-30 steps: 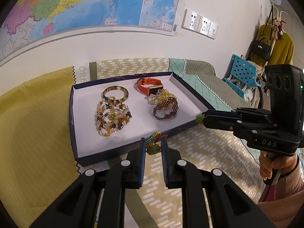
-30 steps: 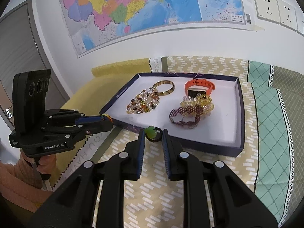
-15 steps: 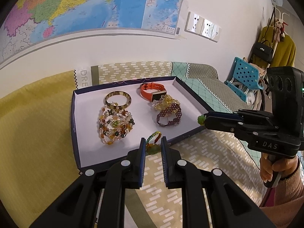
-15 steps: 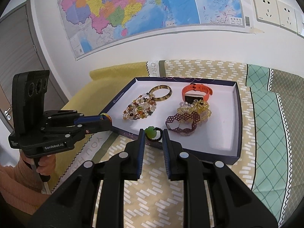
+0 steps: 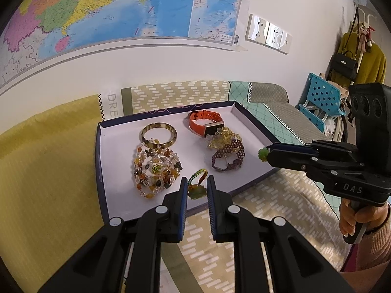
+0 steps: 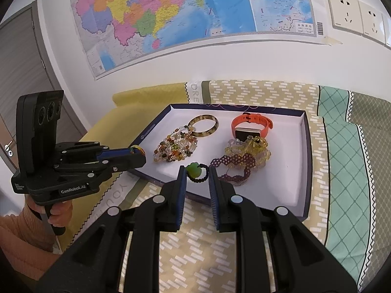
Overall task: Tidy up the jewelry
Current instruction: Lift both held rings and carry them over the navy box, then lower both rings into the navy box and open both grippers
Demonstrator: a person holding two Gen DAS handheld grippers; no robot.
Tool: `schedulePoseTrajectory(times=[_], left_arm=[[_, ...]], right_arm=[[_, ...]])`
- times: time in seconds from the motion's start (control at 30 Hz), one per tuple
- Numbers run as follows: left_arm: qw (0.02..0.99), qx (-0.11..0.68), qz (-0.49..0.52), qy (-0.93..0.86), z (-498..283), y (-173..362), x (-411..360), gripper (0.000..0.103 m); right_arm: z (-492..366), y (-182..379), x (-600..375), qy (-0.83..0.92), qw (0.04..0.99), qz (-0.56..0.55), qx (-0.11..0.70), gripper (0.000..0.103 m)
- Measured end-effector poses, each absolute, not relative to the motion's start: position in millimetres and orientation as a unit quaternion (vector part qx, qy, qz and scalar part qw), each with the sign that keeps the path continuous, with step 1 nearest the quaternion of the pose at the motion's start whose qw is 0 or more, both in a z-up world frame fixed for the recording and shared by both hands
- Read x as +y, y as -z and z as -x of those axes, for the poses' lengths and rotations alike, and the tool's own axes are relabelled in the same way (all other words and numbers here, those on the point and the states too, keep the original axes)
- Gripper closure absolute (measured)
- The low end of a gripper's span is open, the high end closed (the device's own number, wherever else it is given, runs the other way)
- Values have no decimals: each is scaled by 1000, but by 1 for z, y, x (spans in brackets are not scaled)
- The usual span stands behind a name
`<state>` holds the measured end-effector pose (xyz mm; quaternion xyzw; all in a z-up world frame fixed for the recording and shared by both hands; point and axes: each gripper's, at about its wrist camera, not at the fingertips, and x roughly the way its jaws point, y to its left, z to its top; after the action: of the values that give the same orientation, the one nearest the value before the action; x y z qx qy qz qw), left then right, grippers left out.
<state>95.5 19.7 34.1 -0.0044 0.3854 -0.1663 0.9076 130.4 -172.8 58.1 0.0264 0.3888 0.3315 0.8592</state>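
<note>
Both grippers tilt downward over the near edge of a shallow box [image 5: 99, 161] with a white inside, each held by a hand in a pinkish sleeve. The left gripper [image 5: 197, 188] has its fingers narrow, pinching a multicoloured braided bracelet [image 5: 198, 174] with a green charm. The right gripper [image 6: 197, 176] likewise has its fingers close together on a black cord ring with a green bead [image 6: 196, 171]. Inside the box lie a tortoiseshell bangle [image 5: 158, 134], a mixed bead bracelet [image 5: 156, 168], an orange watch [image 5: 205, 122], a yellow bead cluster [image 5: 223, 138] and a purple bead bracelet [image 5: 228, 156]. The box sits on a bed [image 6: 220, 251] with patterned covers. A map [image 6: 195, 12] and wall sockets [image 6: 356, 12] hang on the white wall.
</note>
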Motion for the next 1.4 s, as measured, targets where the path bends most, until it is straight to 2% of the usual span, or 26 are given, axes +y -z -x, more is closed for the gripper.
schedulePoseTrajectory(times=[1.4], left_arm=[[890,437,9,131,-148,-3,19,89]], right_arm=[[-179,-23,-162,-311,847,-25,431,84]])
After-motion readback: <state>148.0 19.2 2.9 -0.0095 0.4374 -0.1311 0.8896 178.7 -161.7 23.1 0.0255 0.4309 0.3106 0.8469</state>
